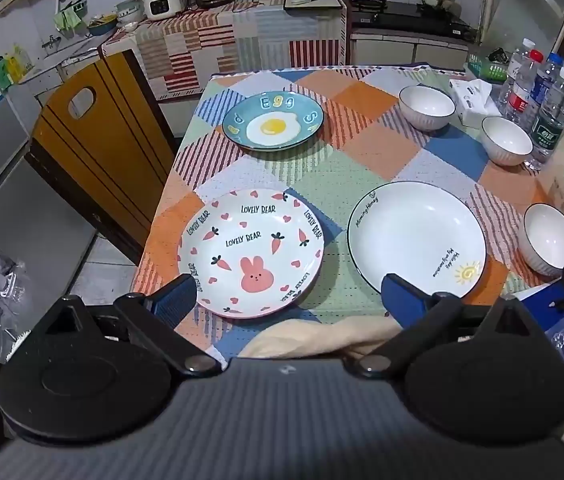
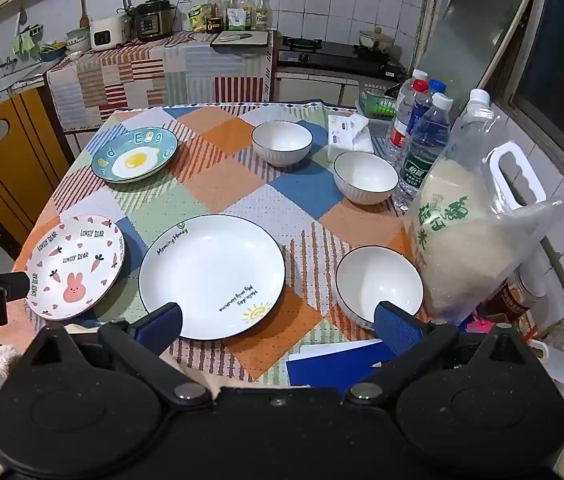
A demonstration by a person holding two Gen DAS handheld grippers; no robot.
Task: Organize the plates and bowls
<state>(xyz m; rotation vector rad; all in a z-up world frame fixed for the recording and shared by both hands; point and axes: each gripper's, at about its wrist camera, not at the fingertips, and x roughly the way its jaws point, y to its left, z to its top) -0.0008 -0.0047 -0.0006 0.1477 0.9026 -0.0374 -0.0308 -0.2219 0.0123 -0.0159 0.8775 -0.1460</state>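
On the checked tablecloth (image 1: 362, 168) lie three plates: a pink bunny plate (image 1: 249, 252) (image 2: 73, 266), a white plate with a sun (image 1: 416, 238) (image 2: 211, 276) and a blue egg plate (image 1: 273, 120) (image 2: 134, 154). Three white bowls stand along the right: far (image 2: 282, 142), middle (image 2: 365, 176) and near (image 2: 378, 280). My left gripper (image 1: 288, 296) hangs open over the table's near edge, between the bunny plate and the white plate. Wide open as well, my right gripper (image 2: 279, 320) hovers between the white plate and the near bowl. Neither holds anything.
A big bag of rice (image 2: 470, 240), several water bottles (image 2: 422, 140) and a tissue box (image 2: 348, 136) crowd the table's right side. A blue folder (image 2: 334, 360) lies at the near edge. A yellow wooden chair (image 1: 93, 148) stands left of the table.
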